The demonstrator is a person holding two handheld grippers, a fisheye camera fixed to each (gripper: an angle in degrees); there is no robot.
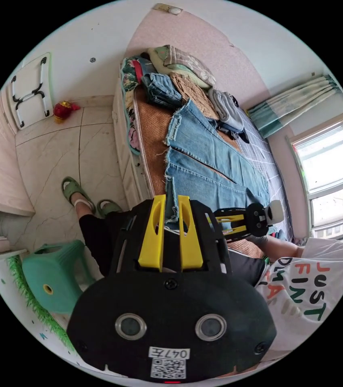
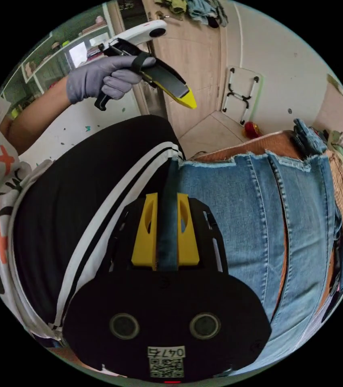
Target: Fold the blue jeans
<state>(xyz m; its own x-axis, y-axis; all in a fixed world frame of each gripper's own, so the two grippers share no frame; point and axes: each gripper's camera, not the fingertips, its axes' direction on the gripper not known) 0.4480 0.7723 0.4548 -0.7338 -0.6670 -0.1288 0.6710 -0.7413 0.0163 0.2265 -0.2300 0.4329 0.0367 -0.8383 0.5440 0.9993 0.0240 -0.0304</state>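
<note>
The bed (image 1: 147, 137) carries a woven mat, and the blue jeans (image 1: 211, 161) lie flat along it with both legs side by side, frayed hems near the bed's side edge, next to the person standing there. A pile of folded clothes (image 1: 179, 76) sits at the far end of the bed, just beyond the jeans.

The right gripper (image 2: 167, 201) is clenched on a fold of denim at the near edge of the jeans; the cloth runs between its two yellow jaws. The left gripper (image 1: 171, 201) hangs over the frayed hem with a narrow gap between its jaws; whether they pinch the fabric cannot be told.

Risk, as I judge it: if only one side is truly held, lifting would drag the jeans askew, and the legs could slide apart or off the bed's edge.
</note>
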